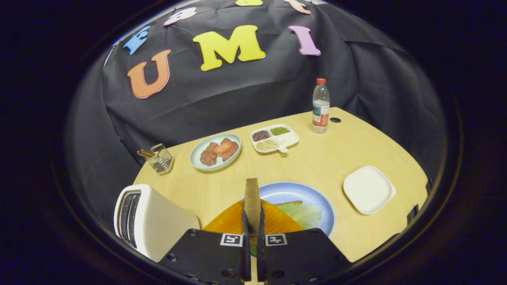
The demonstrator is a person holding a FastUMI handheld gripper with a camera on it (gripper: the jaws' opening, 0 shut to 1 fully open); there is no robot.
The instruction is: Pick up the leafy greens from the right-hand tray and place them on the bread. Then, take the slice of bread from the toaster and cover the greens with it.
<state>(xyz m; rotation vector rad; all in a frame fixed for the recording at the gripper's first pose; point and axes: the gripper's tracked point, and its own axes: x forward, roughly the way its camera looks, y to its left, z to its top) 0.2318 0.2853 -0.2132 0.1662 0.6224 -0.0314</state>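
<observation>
Hand-held gripper (pixel 252 221) clamped on a slice of bread (pixel 252 200), held edge-on and upright between both fingers. Poised above the blue plate (pixel 295 194), where leafy greens (pixel 303 213) lie on what looks like an orange-brown base (pixel 229 221) just ahead of the fingertips. Toaster (pixel 146 219) just to the left, slots apparently empty. To finish well: tilt the slice flat, centre it over the greens, lower until resting, then release gently to avoid dragging leaves off. Beyond on the desk (pixel 317 158): a meat plate (pixel 216 151), a divided dish (pixel 274 138), a water bottle (pixel 320 106), a white square plate (pixel 368 190).
</observation>
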